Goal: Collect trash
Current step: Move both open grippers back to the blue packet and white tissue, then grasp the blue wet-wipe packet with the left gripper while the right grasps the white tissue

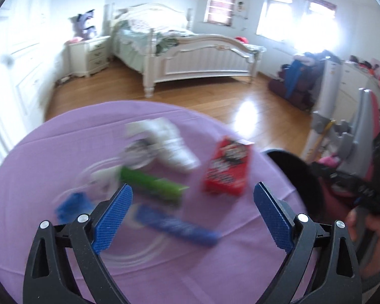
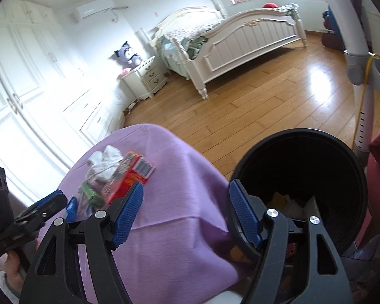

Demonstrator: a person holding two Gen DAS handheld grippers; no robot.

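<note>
Home bedroom, white bed (image 2: pixel 230 33), nightstand (image 2: pixel 144 78), wardrobe doors (image 2: pixel 25 96), wood floor (image 2: pixel 266 106)

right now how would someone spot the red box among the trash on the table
Find the round table under the purple cloth, beside the black bin. In the litter there, the red box stands nearest the bin, the only red, upright piece.

Both wrist views angled down, close over purple table (image 1: pixel 38 157), sharing bed (image 2: pixel 240 35)
</note>
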